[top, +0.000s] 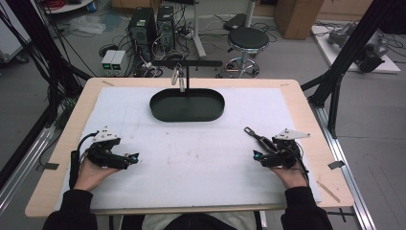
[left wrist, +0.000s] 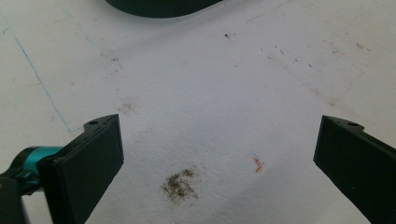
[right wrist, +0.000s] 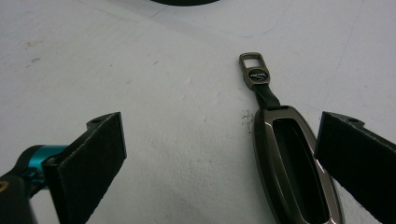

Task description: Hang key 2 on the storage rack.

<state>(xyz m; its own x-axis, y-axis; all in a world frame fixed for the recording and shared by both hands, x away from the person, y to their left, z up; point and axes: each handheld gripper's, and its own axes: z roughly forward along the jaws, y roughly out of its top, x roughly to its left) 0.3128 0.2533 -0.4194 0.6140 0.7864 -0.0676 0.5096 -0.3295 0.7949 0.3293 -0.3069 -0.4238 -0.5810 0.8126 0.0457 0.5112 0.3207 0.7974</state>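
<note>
Both tongs open. Key fob [right wrist: 292, 161] lies flat by my right tongs' [right wrist: 219, 154] right jaw, off-centre. Closing now might nudge it aside. Left tongs [left wrist: 219, 154] idle.

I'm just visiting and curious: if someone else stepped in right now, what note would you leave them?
Left gripper: open, holding nothing, over the white mat.
Right gripper: open, holding nothing; the key fob lies flat on the mat by one of its jaws.
Black tray with its hanger stand sits at the far side; a metal piece already hangs there.
Done: nothing gripped yet.
Left: probably grasp the fob and take it to the stand.
</note>
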